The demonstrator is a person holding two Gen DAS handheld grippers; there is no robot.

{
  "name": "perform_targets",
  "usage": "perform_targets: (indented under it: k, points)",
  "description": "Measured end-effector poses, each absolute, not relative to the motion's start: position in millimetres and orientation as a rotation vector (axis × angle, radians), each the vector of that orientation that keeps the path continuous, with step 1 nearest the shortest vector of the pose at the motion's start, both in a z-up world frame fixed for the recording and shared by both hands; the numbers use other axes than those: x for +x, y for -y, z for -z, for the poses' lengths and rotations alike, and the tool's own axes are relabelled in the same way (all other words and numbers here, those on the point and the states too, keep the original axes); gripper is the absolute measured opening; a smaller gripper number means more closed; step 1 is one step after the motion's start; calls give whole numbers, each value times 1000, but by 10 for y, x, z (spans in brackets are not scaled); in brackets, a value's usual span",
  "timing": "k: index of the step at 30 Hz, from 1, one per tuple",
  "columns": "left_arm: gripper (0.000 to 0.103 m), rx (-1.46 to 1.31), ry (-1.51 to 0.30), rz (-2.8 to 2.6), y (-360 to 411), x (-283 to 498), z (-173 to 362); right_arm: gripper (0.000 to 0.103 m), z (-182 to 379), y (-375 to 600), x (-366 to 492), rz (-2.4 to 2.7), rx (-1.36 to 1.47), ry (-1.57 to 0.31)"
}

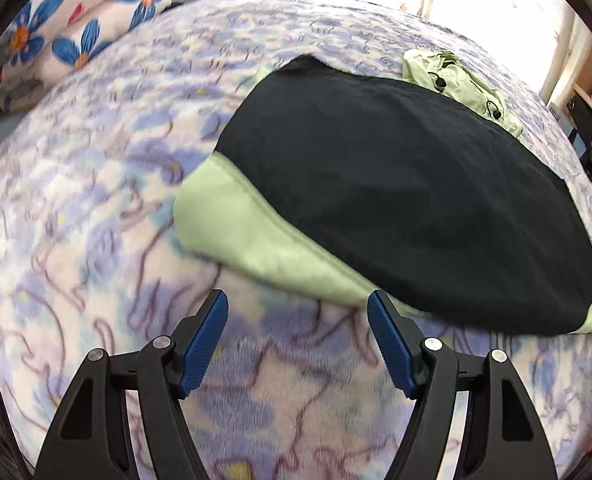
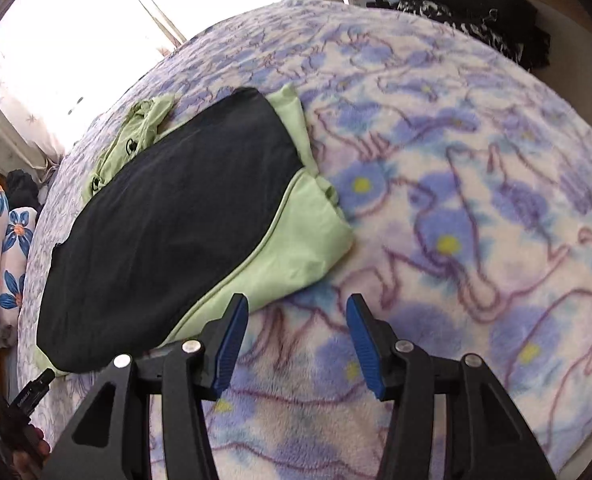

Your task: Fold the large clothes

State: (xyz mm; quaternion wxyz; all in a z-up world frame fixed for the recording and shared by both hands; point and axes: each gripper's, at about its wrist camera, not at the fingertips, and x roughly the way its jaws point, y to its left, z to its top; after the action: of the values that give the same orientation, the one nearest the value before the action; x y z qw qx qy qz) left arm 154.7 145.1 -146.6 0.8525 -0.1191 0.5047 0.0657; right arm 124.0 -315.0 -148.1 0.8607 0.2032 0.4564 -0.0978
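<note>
Ahead of both spread, empty grippers, left gripper and right gripper, the jacket lies part-folded on the bed; its near hem apparently needs grasping next.

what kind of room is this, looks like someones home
Most likely a bedroom in a home. The jacket lies on a bed under a fleecy purple flowered blanket, a rolled flower-print quilt sits at one end, and a bright curtained window stands beside it.
</note>
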Motion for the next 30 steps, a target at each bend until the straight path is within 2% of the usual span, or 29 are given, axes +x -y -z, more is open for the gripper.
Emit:
perform_targets:
  k: [6,12,17,19,20,21,22,23,24,25,30]
  points:
    - [71,-402,-1083,-87,-1576,1516,1643,51,1613,3080,1351,183,451,-990]
    - [82,-501,-1034,-64,-1660,1662,1720,54,1680,3069,1495,184,484,-976]
    - [83,-553,-970,-80,-1762,1915,1772,55,1693,3061,1653,144,505,-929]
    - [83,-563,-945,-96,-1795,1997,1786,52,1703,3062,1705,136,513,-915]
    - [82,-571,-934,-107,-1808,2015,1791,43,1708,3060,1727,135,518,-908]
    - [74,-584,-913,-130,-1821,2015,1784,35,1709,3056,1738,139,517,-900]
    - [55,-583,-892,-156,-1832,2015,1777,19,1708,3049,1743,141,512,-899]
    - [43,-584,-872,-181,-1847,2009,1769,17,1708,3042,1751,138,506,-900]
    - [23,-605,-857,-168,-1870,2009,1768,15,1703,3043,1747,135,506,-896]
    - [13,-635,-848,-137,-1897,2015,1774,11,1691,3043,1732,134,506,-887]
    - [9,-607,-830,-167,-1823,1941,1654,6,1543,2955,1632,144,451,-841]
